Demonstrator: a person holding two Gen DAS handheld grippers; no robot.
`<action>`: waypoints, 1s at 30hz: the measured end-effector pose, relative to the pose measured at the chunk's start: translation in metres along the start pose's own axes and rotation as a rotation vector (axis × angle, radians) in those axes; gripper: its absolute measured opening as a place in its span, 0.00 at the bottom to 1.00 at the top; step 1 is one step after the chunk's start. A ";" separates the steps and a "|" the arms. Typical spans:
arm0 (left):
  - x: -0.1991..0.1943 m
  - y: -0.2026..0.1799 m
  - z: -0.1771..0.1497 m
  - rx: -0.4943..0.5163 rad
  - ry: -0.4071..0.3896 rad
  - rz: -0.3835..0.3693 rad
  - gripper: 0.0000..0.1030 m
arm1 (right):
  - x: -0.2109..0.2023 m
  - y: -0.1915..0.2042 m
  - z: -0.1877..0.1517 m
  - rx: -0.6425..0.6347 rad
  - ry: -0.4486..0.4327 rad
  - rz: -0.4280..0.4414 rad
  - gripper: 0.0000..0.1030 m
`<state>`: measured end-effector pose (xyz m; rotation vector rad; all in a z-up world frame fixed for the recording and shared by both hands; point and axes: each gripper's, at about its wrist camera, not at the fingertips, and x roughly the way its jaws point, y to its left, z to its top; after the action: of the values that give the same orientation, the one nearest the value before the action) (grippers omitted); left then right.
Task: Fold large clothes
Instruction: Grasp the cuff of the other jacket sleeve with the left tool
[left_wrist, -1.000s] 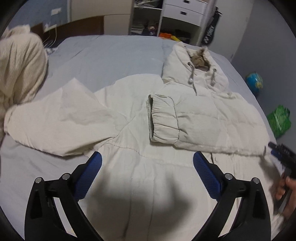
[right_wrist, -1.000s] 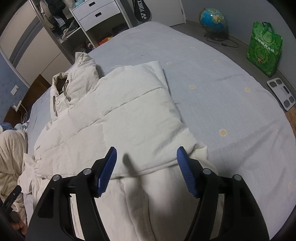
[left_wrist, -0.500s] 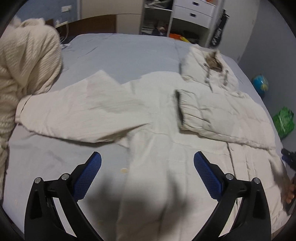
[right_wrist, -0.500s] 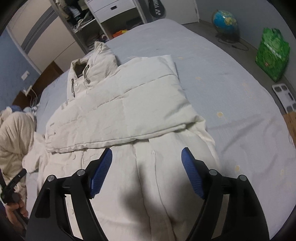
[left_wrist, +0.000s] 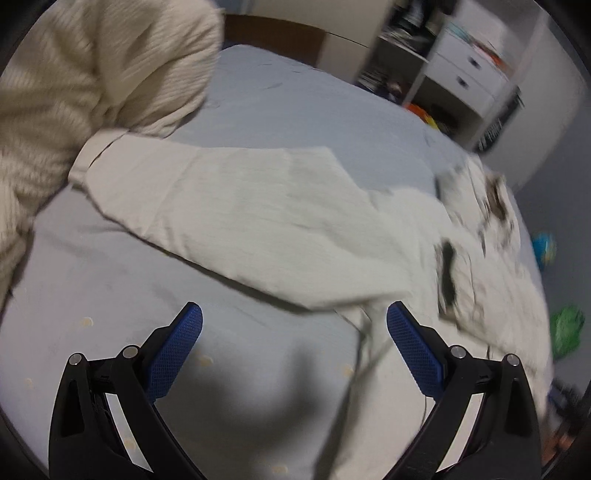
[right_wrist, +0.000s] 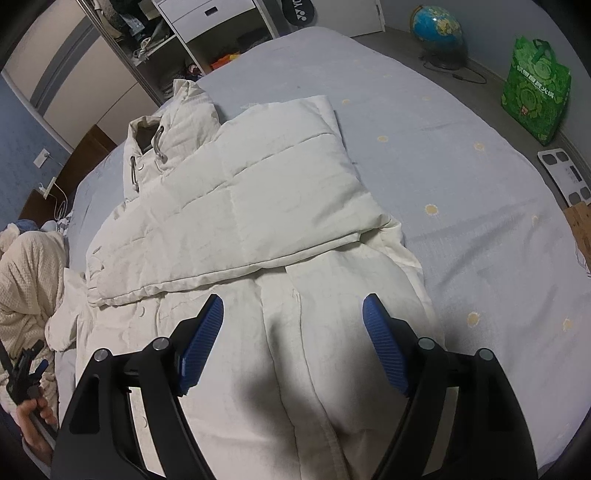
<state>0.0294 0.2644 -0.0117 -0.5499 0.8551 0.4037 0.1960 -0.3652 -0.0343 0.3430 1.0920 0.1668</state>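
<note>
Grey bed (right_wrist: 461, 155) fills both my views. At its left edge sits a knit blanket (left_wrist: 74, 81), touching the cuff of the coat's spread sleeve (left_wrist: 236, 199). My left gripper (left_wrist: 291, 328) hovers open, empty, over bare sheet beside that sleeve. The coat (right_wrist: 258, 206) lies mid-bed, other sleeve folded across it. My right gripper (right_wrist: 293, 325) hangs open above its lower half. A green bag (right_wrist: 535, 88) stands on the floor.

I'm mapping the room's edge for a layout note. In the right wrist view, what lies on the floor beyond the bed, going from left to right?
Globe → green shopping bag → white bathroom scale, with a brown cardboard piece at the far right edge.
</note>
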 end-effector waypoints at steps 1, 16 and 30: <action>0.003 0.010 0.004 -0.053 -0.002 -0.021 0.93 | 0.000 -0.001 0.000 0.002 0.001 0.000 0.72; 0.040 0.112 0.025 -0.585 -0.013 -0.180 0.93 | 0.010 0.003 0.002 -0.005 0.002 -0.048 0.72; 0.068 0.154 0.022 -0.763 -0.015 -0.217 0.73 | 0.012 -0.002 0.003 0.034 -0.003 -0.036 0.72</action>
<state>-0.0003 0.4072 -0.0991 -1.3293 0.5976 0.5307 0.2036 -0.3639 -0.0435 0.3540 1.0985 0.1162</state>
